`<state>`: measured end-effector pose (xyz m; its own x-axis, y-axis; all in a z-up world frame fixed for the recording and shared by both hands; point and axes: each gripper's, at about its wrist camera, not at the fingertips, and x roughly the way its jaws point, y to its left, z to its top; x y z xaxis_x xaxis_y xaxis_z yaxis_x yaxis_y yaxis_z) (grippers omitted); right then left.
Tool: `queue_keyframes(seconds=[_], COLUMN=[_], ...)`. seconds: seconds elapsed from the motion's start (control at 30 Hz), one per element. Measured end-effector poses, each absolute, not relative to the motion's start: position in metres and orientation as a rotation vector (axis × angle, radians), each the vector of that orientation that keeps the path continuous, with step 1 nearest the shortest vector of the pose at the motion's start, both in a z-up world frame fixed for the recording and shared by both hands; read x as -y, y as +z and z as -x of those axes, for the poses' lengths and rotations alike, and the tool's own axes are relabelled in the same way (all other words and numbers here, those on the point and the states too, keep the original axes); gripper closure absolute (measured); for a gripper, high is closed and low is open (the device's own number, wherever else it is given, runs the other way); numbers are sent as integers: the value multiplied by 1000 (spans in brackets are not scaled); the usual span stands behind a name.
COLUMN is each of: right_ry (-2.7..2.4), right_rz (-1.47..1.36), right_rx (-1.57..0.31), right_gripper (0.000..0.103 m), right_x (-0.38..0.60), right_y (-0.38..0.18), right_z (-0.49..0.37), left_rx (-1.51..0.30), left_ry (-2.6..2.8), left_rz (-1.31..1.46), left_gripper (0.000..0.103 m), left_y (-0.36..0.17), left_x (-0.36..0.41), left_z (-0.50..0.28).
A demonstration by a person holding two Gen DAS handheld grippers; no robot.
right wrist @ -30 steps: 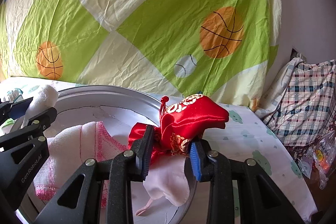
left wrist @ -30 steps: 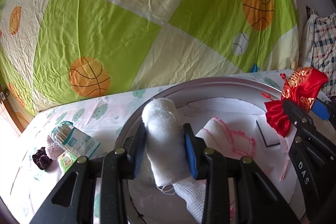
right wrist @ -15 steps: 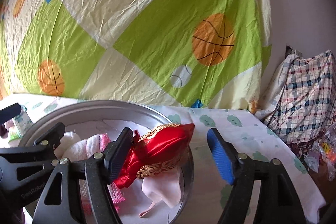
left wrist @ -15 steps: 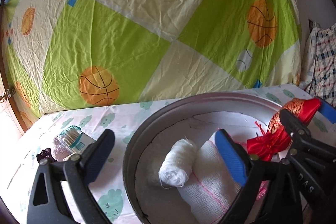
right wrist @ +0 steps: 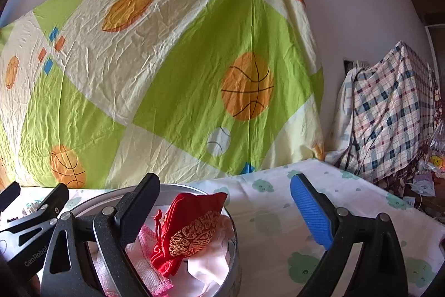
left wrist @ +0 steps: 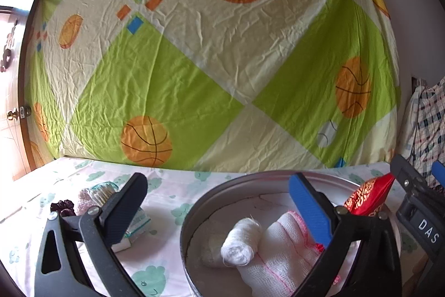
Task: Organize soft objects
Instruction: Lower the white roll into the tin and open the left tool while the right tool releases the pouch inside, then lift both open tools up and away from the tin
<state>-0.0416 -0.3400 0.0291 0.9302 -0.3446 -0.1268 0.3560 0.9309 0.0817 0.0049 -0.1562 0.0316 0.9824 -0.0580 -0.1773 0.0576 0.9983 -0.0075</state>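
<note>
A round metal tin (left wrist: 211,202) stands on the cloud-print tablecloth. Inside it lie a rolled white cloth (left wrist: 242,241), a white gauze towel with pink edging (left wrist: 281,249) and a red pouch with gold embroidery (left wrist: 367,196). My left gripper (left wrist: 217,183) is open, hanging above and behind the roll without touching it. In the right wrist view the red pouch (right wrist: 194,221) rests on a pale pink cloth (right wrist: 211,260) at the tin's right side. My right gripper (right wrist: 225,180) has its jaws opening. The pouch shows low between them, and neither pad touches it.
Left of the tin are a cotton-swab box (left wrist: 103,192), a dark scrunchie (left wrist: 62,206) and a small packet (left wrist: 136,224). A sheet printed with basketballs (left wrist: 194,74) hangs behind the table. A plaid cloth pile (right wrist: 389,113) stands beyond the table's right end.
My left gripper let go of the white roll, which now lies in the tin. My right gripper let go of the red pouch. Both grippers drew back and tilted upward.
</note>
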Motion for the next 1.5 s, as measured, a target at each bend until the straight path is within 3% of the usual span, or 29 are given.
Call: queue_keyframes(seconds=[1.5], right_ry=[-520], right_rz=[-133], right_rx=[0], right_gripper=[6], right_x=[303], right_y=[33], right_z=[82], left_rx=[-245], left_ry=[-136], left_rz=[-19], left_gripper=[0], left_y=[19], left_x=[135], left_z=[1])
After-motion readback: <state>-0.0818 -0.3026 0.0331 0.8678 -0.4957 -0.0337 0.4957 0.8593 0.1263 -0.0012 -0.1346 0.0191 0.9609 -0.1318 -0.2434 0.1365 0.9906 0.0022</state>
